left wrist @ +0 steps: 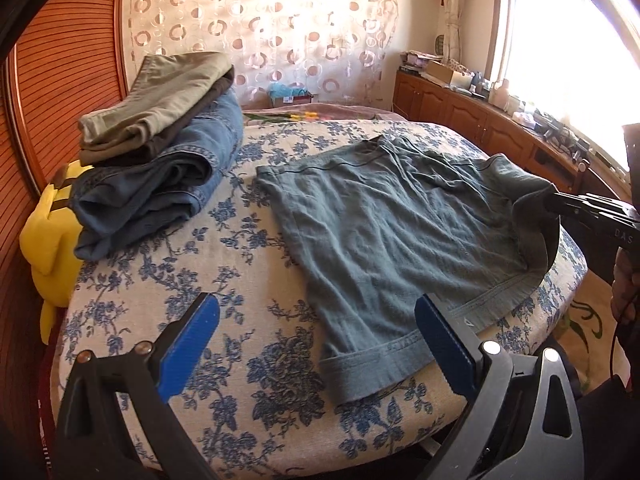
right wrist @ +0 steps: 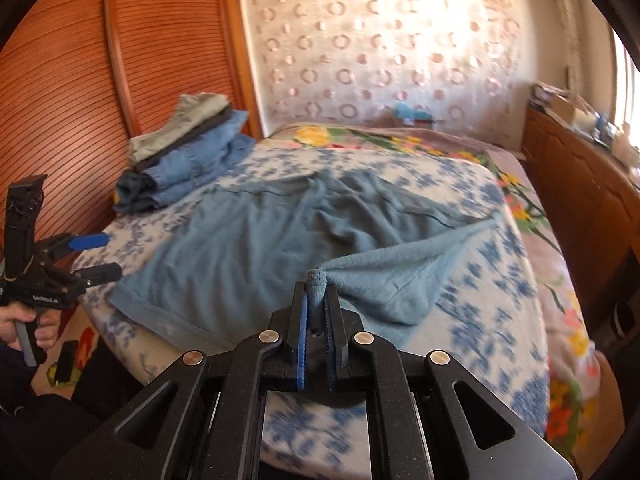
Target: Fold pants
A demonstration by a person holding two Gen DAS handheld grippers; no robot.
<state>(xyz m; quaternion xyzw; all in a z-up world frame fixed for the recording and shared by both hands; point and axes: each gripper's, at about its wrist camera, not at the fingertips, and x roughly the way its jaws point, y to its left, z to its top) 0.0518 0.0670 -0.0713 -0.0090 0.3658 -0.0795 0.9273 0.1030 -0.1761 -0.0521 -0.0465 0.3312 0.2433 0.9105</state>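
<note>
Item 1. Grey-blue soft knit pants (left wrist: 384, 232), lying on a bed with a cream cover printed in blue flowers (left wrist: 248, 360). The garment is spread mostly flat, wrinkled in the middle. In the left wrist view its long axis runs from the near edge of the bed away toward the far side; a hemmed cuff (left wrist: 360, 372) lies at the near edge, and a dark seam line crosses the far end. One corner at the right side is lifted off the cover and folded back, showing a paler fleecy underside (right wrist: 384, 280).

Item 2. Right gripper (right wrist: 316, 308), black frame with blue ribbed pads. Jaws drawn together, a bunched corner of the pants pinched between them; the cloth stretches from the pinch back toward the garment's far right edge. In the left wrist view it shows as a black tip (left wrist: 560, 202) meeting the raised cloth.

Item 3. Left gripper (left wrist: 320, 344), same make. Jaws spread wide with nothing between them, held over the near edge of the bed, one blue pad (left wrist: 444, 344) just over the cuff. Seen from the other camera it is off the bed's left edge, gripped by a hand (right wrist: 36, 328).

Item 4. Stack of folded trousers (left wrist: 160, 136) at the far left of the bed, well apart from the pants: khaki on top, dark brown beneath, blue denim at the bottom.

Item 5. Yellow plush toy (left wrist: 48, 240), between the bed's left edge and the ribbed wooden panel.

Item 6. Open cardboard box (left wrist: 290, 98) beyond the bed, blue material in it; contents otherwise unclear.
</note>
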